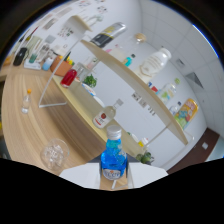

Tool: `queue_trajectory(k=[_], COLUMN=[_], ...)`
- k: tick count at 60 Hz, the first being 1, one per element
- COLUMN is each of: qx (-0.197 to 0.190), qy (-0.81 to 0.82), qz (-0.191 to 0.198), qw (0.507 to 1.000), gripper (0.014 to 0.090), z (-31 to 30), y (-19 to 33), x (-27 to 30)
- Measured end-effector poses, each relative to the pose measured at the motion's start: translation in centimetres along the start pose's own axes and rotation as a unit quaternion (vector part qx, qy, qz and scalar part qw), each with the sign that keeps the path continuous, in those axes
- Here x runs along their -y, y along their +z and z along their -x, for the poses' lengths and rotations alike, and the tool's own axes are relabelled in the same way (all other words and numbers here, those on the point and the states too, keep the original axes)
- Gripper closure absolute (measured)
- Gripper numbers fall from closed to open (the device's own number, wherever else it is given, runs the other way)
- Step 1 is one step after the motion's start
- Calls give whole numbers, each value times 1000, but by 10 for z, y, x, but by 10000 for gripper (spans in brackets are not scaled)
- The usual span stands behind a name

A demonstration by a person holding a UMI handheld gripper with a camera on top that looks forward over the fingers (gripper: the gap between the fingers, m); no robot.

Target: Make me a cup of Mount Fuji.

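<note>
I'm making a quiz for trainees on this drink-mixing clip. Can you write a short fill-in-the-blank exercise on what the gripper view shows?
1. The bottle between the gripper fingers holds ____ liquid.
2. Its cap is ____.
3. The clear glass stands on the wooden ____.

Missing words: blue; on; counter

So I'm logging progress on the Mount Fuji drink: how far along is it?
Early. Nothing looks poured: the clear glass on the wooden counter appears empty. In hand: the blue bottle stands between the fingers of the gripper, its cap apparently on; whether both fingers press it is unclear. Left: opening it, pouring into the glass, and adding whatever else the drink needs from the shelf.
</note>
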Motion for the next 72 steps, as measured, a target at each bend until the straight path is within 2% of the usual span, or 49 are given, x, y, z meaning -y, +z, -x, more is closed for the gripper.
queue_trajectory(k=[7, 15, 24, 30, 39, 48, 57, 72], qx=[4, 13, 19, 37, 75, 95, 97, 81], qy=[164, 302, 366, 375, 388, 381, 376, 384], qz=[0, 33, 75, 102, 123, 136, 167, 184], qw=[986, 953, 927, 921, 910, 910, 906, 901], gripper=[681, 683, 683, 685, 682, 679, 675, 661], z=[-19, -27, -25, -14, 6, 15, 19, 17], y=[-11, -3, 16, 27, 35, 36, 31, 19], x=[-32, -93, -157, -187, -206, -214, -228, -239])
